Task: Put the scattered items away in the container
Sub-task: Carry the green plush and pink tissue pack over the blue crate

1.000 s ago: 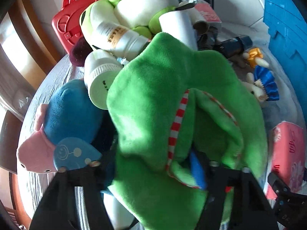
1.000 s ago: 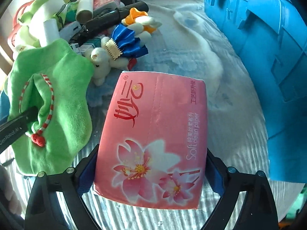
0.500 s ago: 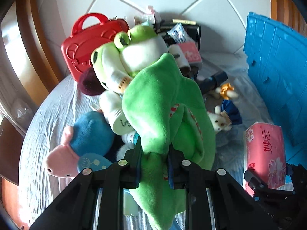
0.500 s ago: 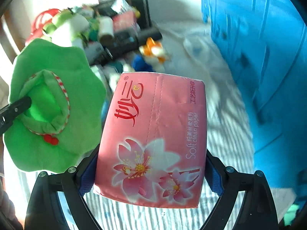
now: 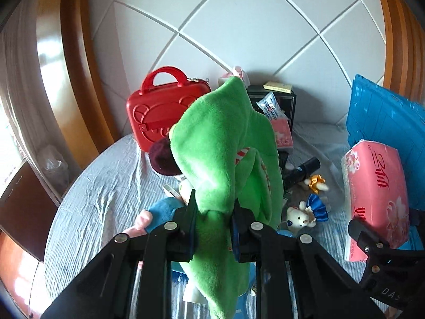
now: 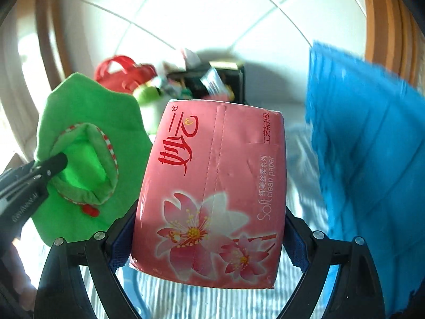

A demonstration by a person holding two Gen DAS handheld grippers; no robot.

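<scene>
Pinching a green plush slipper (image 5: 225, 143) between its fingers, the left gripper (image 5: 213, 228) holds it above the clutter on the table (image 5: 101, 186). Beside it, the right gripper (image 6: 209, 242) clamps a pink tissue pack (image 6: 215, 191), lifted just beside the blue container (image 6: 372, 159).

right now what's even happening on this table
A person is tidying with a gripper in each hand. The left gripper is shut on a green plush slipper, held up above the clutter. The right gripper is shut on a pink tissue pack, also held in the air, beside the blue crate. A red toy case, a small white bear and other bits lie on the cloth-covered table.
</scene>
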